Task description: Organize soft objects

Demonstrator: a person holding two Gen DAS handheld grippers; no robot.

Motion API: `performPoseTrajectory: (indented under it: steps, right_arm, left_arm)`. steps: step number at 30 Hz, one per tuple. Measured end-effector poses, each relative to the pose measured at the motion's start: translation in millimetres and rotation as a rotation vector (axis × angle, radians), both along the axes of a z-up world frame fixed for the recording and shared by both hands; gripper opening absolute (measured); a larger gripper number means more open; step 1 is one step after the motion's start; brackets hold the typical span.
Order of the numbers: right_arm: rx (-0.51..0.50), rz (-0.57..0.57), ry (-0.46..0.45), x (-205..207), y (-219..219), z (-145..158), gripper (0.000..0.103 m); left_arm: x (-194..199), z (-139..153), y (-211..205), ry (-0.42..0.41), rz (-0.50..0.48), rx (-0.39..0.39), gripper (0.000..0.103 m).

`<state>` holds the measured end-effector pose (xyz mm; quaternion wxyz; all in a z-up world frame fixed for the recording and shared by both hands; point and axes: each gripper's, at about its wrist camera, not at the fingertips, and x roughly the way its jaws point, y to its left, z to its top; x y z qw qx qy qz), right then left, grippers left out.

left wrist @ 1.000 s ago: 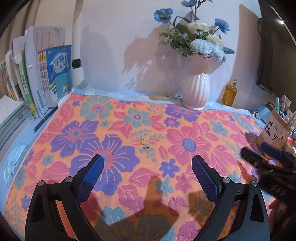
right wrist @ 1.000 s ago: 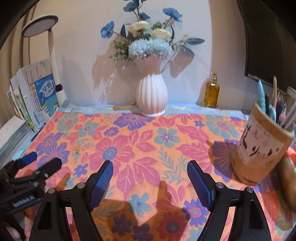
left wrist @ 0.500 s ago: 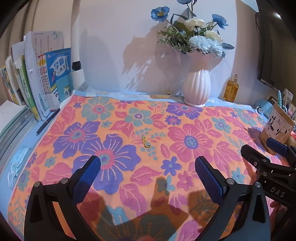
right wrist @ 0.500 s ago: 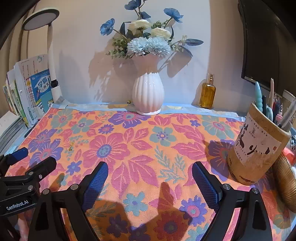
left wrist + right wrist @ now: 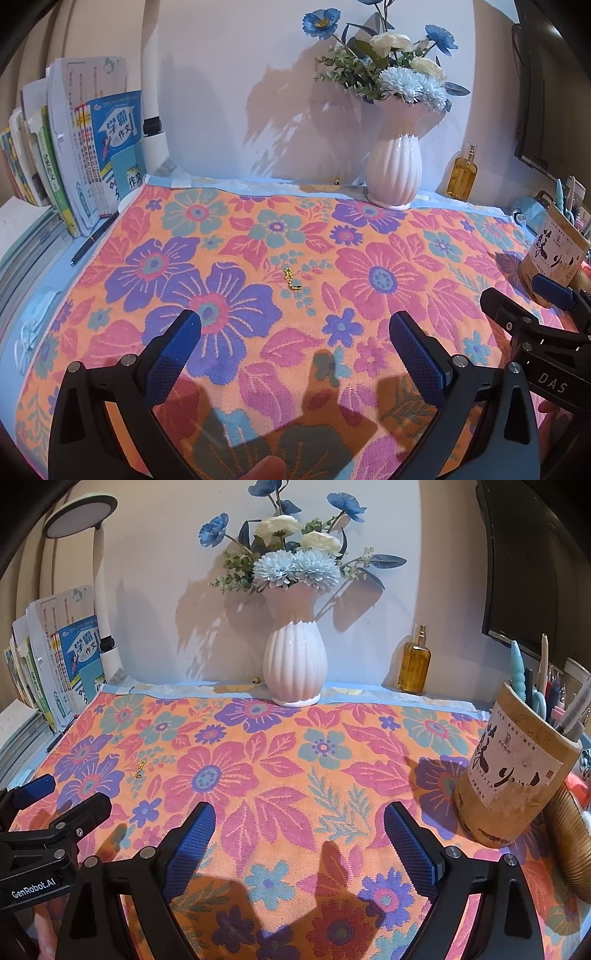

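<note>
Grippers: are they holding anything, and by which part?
Nothing. The left gripper and right gripper are both open above the flowered cloth, not touching it.

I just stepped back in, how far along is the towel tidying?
Nothing looks done: the floral towel lies spread flat, unfolded. Nothing is in hand; the left gripper and right gripper hover open above it. A small gold chain sits on the towel. The grasping and folding are left.

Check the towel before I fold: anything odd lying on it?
Yes. A small gold bead chain lies loose on the floral towel, left of centre, ahead of the left tongs. Both tongs are open, holding nothing.
</note>
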<state>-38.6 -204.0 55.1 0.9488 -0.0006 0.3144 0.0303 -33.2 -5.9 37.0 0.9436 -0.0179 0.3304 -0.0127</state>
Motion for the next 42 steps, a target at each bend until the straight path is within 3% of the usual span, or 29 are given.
performPoseTrajectory:
  steps: [32,40,42]
  right_arm:
    - [-0.018,0.008,0.009,1.1,3.3,-1.4,0.093]
    - [-0.017,0.009,0.008,1.2,2.8,-1.4,0.093]
    - [-0.017,0.008,0.007,1.1,2.7,-1.4,0.093]
  left_arm:
    - [2.7,-2.2,0.9,0.016,-0.013,-0.009,0.102]
    - [-4.1,6.9,9.4,-0.070,0.015,-0.014,0.102]
    - [-1.4,5.5,8.5,-0.053,0.004,-0.015,0.102]
